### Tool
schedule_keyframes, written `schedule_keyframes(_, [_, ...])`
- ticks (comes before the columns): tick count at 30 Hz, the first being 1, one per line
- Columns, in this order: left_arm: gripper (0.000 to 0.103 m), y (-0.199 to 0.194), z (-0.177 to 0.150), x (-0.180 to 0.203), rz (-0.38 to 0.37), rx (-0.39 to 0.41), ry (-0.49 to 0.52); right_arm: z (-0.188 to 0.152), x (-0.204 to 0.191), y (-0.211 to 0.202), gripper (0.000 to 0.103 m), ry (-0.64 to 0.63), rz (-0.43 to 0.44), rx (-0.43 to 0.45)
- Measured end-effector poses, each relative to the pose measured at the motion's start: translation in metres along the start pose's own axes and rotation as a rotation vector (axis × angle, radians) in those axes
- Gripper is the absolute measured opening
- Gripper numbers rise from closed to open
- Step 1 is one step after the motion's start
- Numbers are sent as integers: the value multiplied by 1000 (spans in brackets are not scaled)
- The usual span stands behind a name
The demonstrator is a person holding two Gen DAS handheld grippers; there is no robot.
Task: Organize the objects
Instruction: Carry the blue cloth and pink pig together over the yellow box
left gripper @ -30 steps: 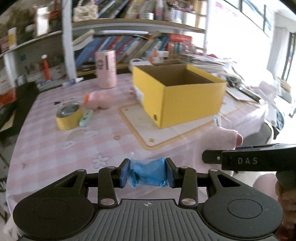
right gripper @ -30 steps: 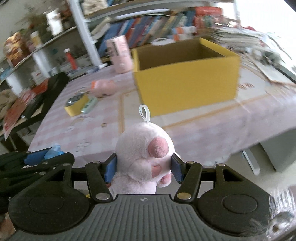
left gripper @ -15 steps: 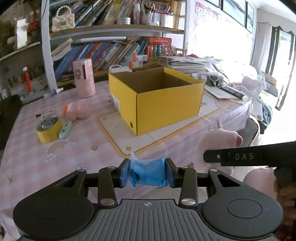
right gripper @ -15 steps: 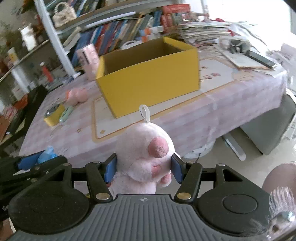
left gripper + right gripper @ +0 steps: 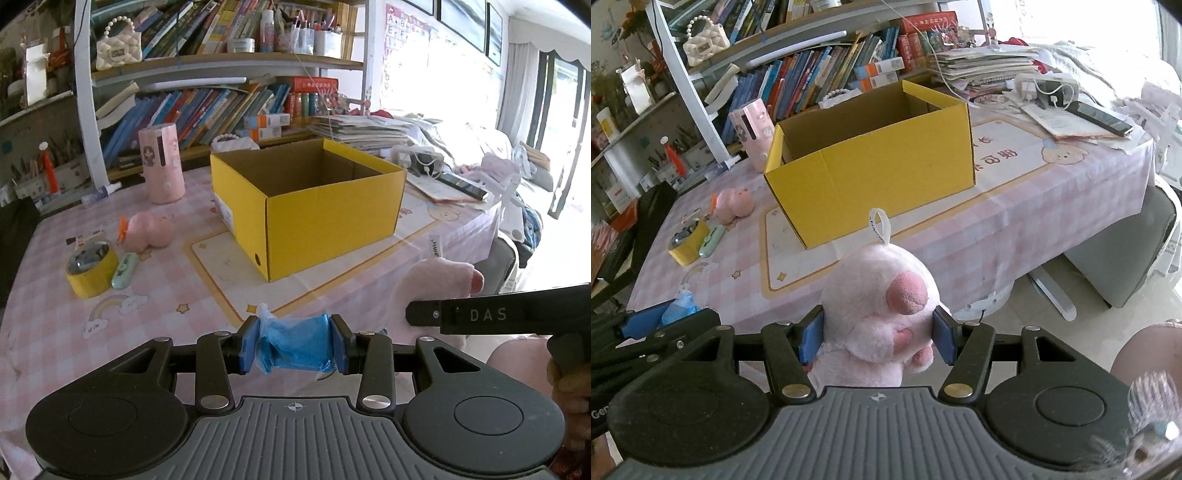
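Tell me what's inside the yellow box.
Only bare brown inner walls show in the yellow box, in both views. Its floor is hidden behind the near walls, so contents there cannot be ruled out.

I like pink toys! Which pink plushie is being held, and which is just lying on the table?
The pink pig plush is held by the right gripper; the smaller pink plush lies beside the yellow box.

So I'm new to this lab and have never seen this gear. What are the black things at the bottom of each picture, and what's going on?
No robot here: a person holds a two-finger clamp in each hand, each with a fisheye camera looking along its fingers. One picture comes from each clamp. The left gripper pinches a crumpled blue plastic bag. The right gripper squeezes a pink plush pig. Ahead, on the pink checked tablecloth, stand an open yellow cardboard box, a yellow tape roll, a second pink plush toy and a pink cylinder.
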State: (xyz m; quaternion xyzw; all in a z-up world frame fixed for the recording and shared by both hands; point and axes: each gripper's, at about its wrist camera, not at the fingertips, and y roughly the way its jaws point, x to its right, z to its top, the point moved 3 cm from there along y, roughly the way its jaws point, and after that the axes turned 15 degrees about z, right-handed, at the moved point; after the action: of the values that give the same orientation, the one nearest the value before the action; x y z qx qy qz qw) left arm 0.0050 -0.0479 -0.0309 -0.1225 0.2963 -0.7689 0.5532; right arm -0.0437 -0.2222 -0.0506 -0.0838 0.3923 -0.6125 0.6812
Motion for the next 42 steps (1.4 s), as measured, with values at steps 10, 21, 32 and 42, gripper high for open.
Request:
schedule_keyframes(10, [38,10,8,5,-7,-3,8,8,5,8,57,6,-8,-9])
schedule_keyframes(21, [38,26,31,12,-11,35,27,28,11,21,57,-8,-16,-10])
schedule_keyframes(32, [38,49,88,23,3,146,40,89,18,25,57,-85,-14,93])
schedule_keyframes(42, [38,100,152,41,60,209,26,199,27,46,57,-249,49,236])
